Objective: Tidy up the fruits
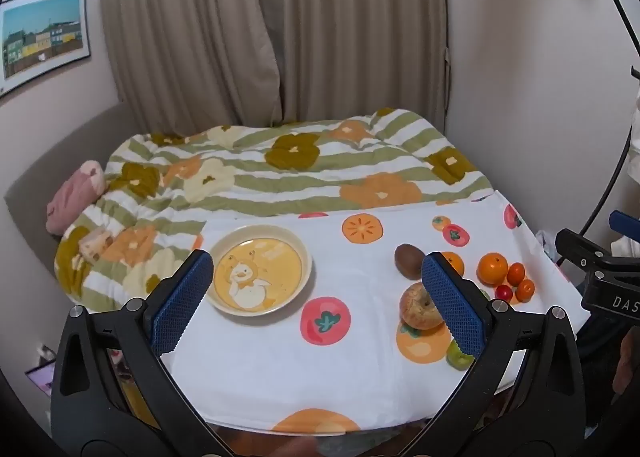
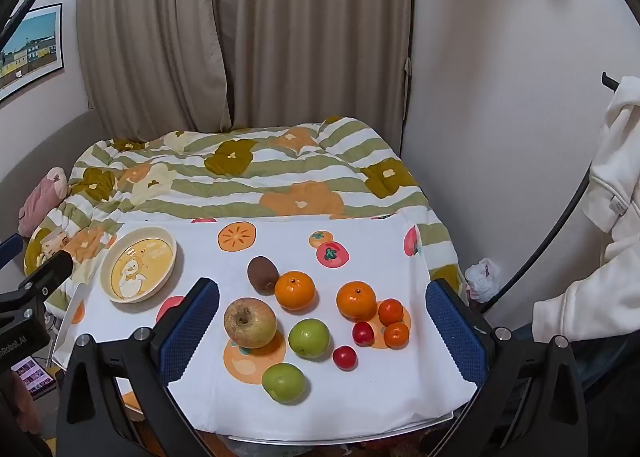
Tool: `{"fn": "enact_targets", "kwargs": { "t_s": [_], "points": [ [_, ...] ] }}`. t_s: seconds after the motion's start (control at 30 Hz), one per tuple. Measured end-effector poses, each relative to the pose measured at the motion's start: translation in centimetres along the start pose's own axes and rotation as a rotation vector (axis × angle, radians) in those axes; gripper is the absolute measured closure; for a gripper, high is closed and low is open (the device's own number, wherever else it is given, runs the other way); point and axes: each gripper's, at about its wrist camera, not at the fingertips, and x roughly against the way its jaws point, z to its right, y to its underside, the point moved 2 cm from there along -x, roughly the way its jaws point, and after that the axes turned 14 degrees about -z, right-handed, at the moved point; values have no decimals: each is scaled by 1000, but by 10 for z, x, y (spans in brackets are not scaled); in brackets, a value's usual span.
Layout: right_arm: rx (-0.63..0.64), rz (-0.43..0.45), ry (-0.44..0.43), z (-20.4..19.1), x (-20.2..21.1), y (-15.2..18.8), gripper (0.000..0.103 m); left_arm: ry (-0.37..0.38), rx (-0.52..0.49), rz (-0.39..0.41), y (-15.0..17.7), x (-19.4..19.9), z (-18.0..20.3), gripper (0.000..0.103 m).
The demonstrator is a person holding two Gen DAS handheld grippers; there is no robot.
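Note:
A yellow duck plate (image 1: 260, 271) (image 2: 138, 263) lies empty at the table's left. To its right lie loose fruits: a brown kiwi (image 2: 262, 274), a yellowish apple (image 2: 250, 322), two oranges (image 2: 295, 290) (image 2: 356, 300), two small tangerines (image 2: 391, 311), two green fruits (image 2: 309, 337) (image 2: 284, 382) and two cherry tomatoes (image 2: 345, 357). My left gripper (image 1: 318, 297) is open above the table's middle, between plate and apple (image 1: 418, 307). My right gripper (image 2: 322, 331) is open over the fruit cluster, holding nothing.
The table wears a white cloth (image 2: 280, 409) printed with fruit. Behind it lies a bed with a flowered striped duvet (image 2: 248, 177), beige curtains (image 2: 240, 37) and walls. A white garment (image 2: 612, 185) hangs at right. The other gripper's body (image 1: 600, 277) shows at the right edge.

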Motion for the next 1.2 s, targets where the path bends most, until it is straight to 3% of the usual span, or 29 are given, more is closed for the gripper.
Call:
{"fn": "enact_targets", "kwargs": {
  "t_s": [0.23, 1.2],
  "points": [
    [0, 1, 6, -2, -1, 2, 0, -2, -17, 29, -1, 6, -3, 0],
    [1, -10, 3, -5, 2, 4, 0, 6, -9, -1, -2, -6, -4, 0]
  ]
}}
